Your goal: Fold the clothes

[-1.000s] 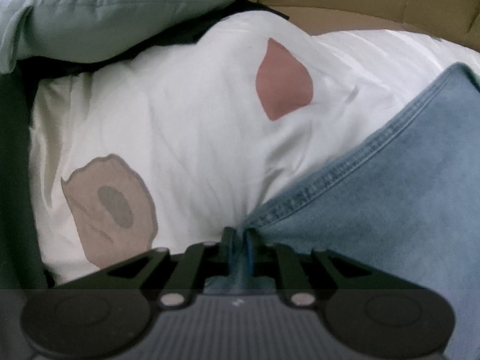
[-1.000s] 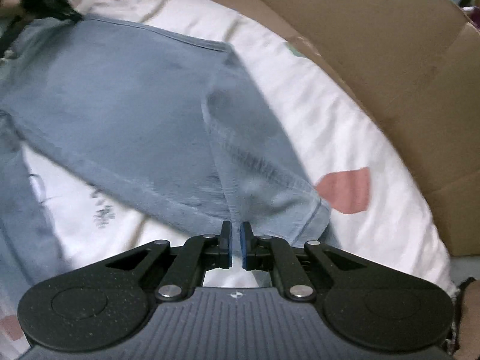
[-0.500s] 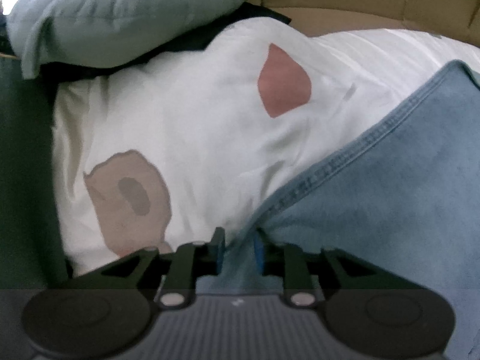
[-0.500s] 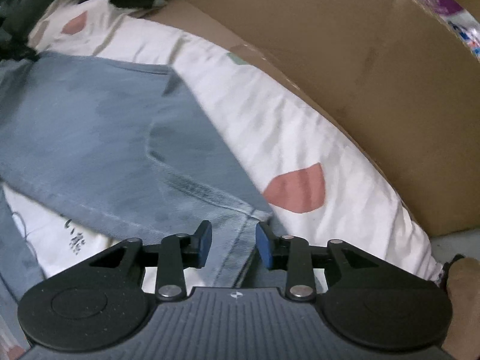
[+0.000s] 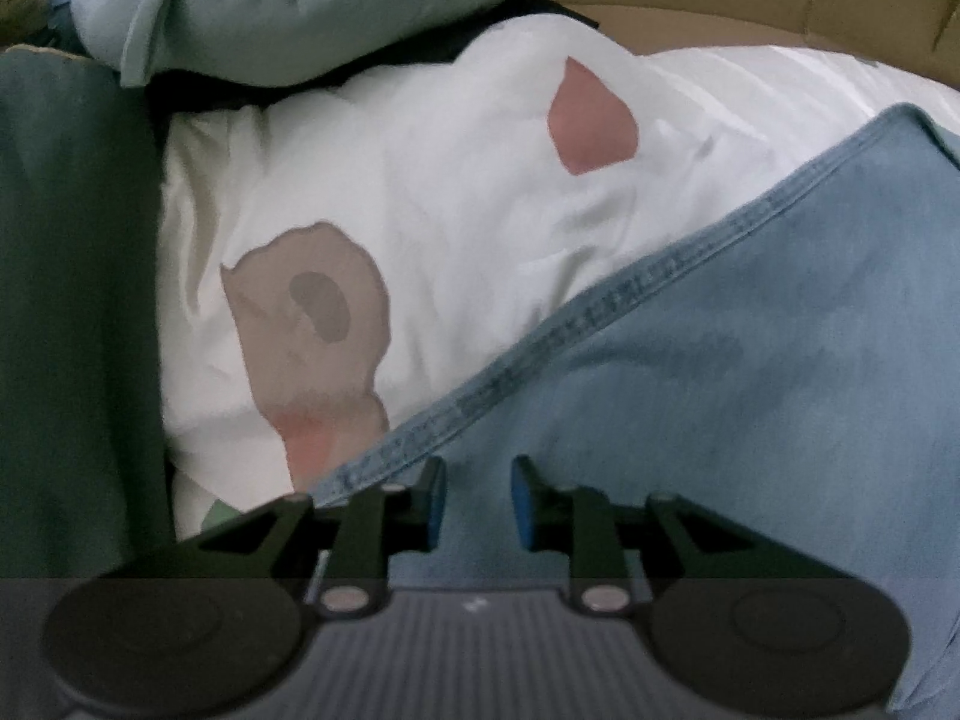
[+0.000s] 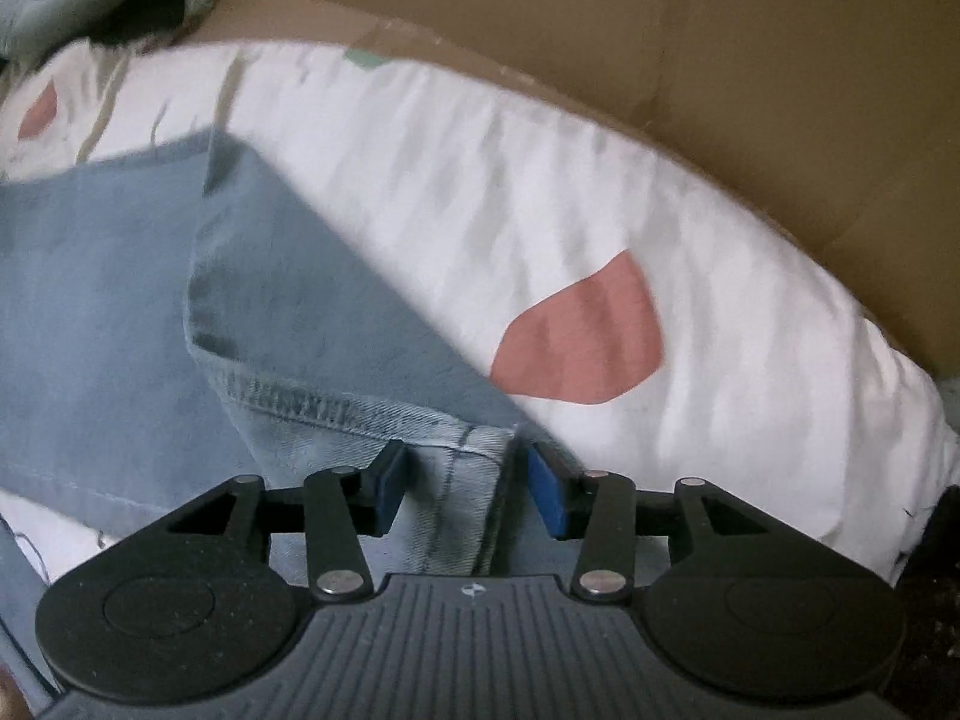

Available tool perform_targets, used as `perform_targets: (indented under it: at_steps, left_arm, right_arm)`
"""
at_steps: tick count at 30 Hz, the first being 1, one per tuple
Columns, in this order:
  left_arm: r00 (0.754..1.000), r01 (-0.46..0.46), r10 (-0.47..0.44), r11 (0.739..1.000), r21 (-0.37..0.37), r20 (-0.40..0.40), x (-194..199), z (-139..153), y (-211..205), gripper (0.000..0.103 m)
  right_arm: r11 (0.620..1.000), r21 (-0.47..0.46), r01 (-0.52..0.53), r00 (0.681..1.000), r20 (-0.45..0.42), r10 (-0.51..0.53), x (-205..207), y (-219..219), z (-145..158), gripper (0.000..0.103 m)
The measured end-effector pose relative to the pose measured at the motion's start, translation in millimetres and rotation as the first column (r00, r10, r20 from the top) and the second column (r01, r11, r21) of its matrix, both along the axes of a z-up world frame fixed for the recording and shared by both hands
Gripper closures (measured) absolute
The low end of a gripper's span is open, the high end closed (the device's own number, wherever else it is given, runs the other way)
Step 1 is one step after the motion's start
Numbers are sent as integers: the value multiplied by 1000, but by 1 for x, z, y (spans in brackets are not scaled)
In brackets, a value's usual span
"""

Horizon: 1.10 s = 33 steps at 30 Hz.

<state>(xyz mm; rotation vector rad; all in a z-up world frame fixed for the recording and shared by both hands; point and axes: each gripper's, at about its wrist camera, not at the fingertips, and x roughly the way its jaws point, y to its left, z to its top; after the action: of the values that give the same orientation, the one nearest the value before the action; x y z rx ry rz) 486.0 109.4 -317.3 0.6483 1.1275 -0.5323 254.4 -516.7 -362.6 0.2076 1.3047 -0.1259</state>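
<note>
Light blue denim jeans (image 5: 720, 390) lie spread on a white bedsheet (image 5: 420, 180) printed with pink and brown patches. My left gripper (image 5: 474, 501) hangs over the jeans' stitched edge, its blue pads apart and not pressing the cloth. In the right wrist view the jeans (image 6: 108, 300) are folded over, and a hemmed corner (image 6: 456, 468) lies between the pads of my right gripper (image 6: 465, 486). That gripper's jaws are opening, and the pads stand clear of the hem on both sides.
A pale blue-grey garment (image 5: 288, 0) is heaped at the back left, with dark green cloth (image 5: 72, 300) along the left side. A cardboard wall (image 6: 660, 30) runs close behind the sheet (image 6: 480, 180).
Both grippers went from shut to open, letting go of the denim. The right gripper moved down and rolled, so the hem corner now sits between its spread pads.
</note>
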Motion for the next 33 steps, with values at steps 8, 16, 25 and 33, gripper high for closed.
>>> perform_targets:
  at_steps: [8, 16, 25, 33]
  left_arm:
    - [1000, -11, 11, 1000, -18, 1, 0, 2, 4, 78]
    - [1000, 3, -3, 999, -41, -3, 7, -3, -5, 78]
    - [999, 39, -38, 998, -44, 3, 1, -8, -22, 78]
    - [999, 46, -45, 996, -73, 23, -1, -10, -35, 78]
  right_arm:
    - [995, -73, -71, 997, -22, 70, 7, 13, 12, 82]
    - [948, -315, -42, 994, 80, 71, 12, 0, 54, 83]
    - [843, -528, 108, 980, 197, -2, 26, -29, 86, 83]
    - [813, -558, 168, 975, 215, -54, 45, -43, 79, 84]
